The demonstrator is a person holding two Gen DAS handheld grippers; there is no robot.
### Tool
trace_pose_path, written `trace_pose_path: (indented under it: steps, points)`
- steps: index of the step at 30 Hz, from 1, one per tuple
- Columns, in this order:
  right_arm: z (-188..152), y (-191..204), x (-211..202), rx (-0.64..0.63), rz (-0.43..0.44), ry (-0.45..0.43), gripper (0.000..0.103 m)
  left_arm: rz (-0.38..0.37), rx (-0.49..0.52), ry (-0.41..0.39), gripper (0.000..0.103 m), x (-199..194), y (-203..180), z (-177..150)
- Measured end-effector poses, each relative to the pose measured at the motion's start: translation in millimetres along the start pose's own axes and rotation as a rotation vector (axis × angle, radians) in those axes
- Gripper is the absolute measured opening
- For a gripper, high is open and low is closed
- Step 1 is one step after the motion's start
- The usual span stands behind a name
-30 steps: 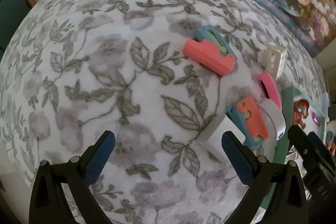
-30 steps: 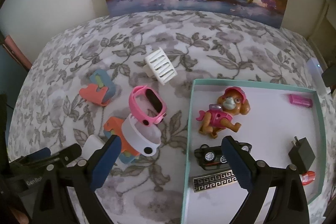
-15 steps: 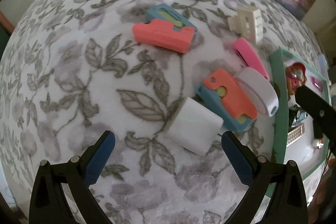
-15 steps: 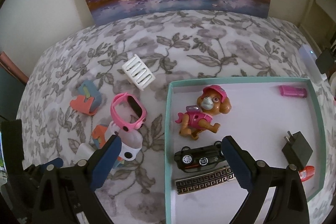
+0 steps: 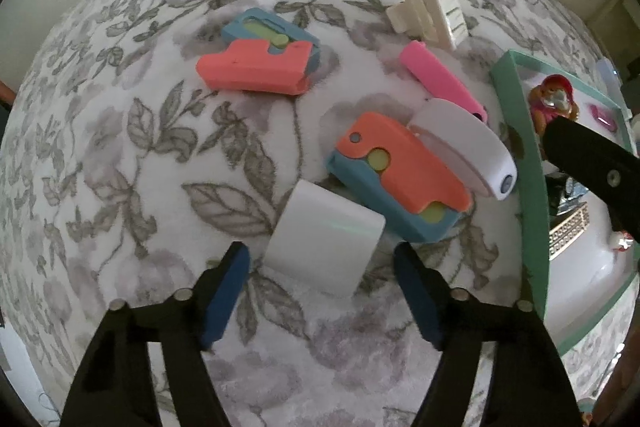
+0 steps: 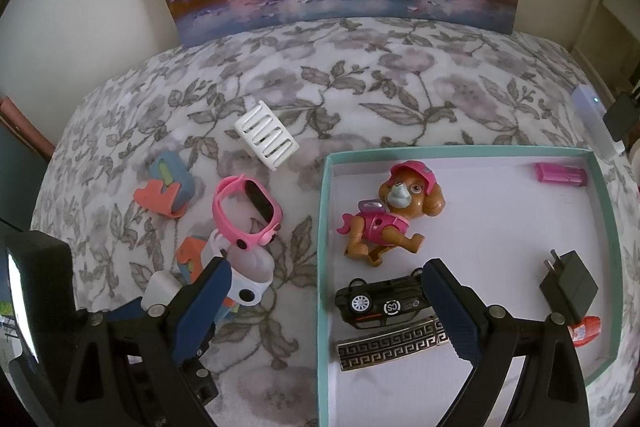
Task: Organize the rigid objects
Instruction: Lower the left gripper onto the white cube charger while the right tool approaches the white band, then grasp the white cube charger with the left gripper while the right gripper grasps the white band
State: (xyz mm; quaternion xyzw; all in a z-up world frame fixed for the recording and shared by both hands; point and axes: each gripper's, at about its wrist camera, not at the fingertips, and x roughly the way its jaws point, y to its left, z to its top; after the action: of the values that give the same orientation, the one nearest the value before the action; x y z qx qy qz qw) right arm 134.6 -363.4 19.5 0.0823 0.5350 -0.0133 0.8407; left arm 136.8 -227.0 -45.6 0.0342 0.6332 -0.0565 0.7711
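Now the left tool (image 5: 320, 269) is closing around the white block (image 5: 324, 239), pads not yet touching. Keep it centred and squeeze gently. The right tool (image 6: 324, 303) waits apart above the teal box (image 6: 322, 267).

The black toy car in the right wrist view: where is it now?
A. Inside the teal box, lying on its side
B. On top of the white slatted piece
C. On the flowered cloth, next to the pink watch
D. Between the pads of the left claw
A: the black toy car lies on its side within the teal box, its wheels facing the camera, below the dog figure.
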Motion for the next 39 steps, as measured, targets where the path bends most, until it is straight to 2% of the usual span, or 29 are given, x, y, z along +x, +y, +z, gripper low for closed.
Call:
trace_pose_path:
  steps: [2, 7, 17, 18, 21, 24, 26, 28, 34, 39]
  points:
    - [0.0, 2.0, 0.3, -0.005, 0.007, 0.001, 0.098, -0.013, 0.006, -0.008, 0.065, -2.7, -3.6, -0.4]
    - [-0.1, 10.4, -0.1, -0.025, 0.040, -0.003, 0.092, -0.020, -0.042, -0.005, 0.065, -7.5, 7.9, -3.1]
    - [-1.4, 36.5, 5.8, -0.103, 0.077, 0.003, 0.078, -0.002, -0.295, -0.024, 0.065, -16.5, 60.1, -6.1]
    - [-1.3, 40.4, 6.8, -0.114, 0.082, 0.004, 0.074, 0.002, -0.305, -0.026, 0.065, -17.4, 62.5, -6.4]
    - [-1.8, 49.4, 11.5, -0.141, 0.085, 0.012, 0.068, 0.008, -0.327, -0.040, 0.065, -20.9, 68.4, -6.9]
    - [-3.1, 56.3, 16.7, -0.168, 0.078, 0.021, 0.056, 0.004, -0.338, -0.053, 0.065, -24.8, 71.1, -6.7]
    - [-3.9, 60.1, 20.4, -0.182, 0.076, 0.027, 0.052, 0.004, -0.340, -0.054, 0.065, -24.9, 70.8, -6.6]
    - [-5.0, 64.1, 23.8, -0.200, 0.064, 0.029, 0.042, 0.001, -0.342, -0.051, 0.065, -21.7, 79.6, -6.9]
    - [-6.0, 71.0, 25.6, -0.230, 0.062, 0.026, 0.030, 0.004, -0.348, -0.053, 0.065, -23.0, 111.2, -8.0]
    - [-6.7, 73.0, 21.9, -0.237, 0.063, 0.027, 0.021, 0.013, -0.348, -0.068, 0.065, -32.9, 118.5, -4.1]
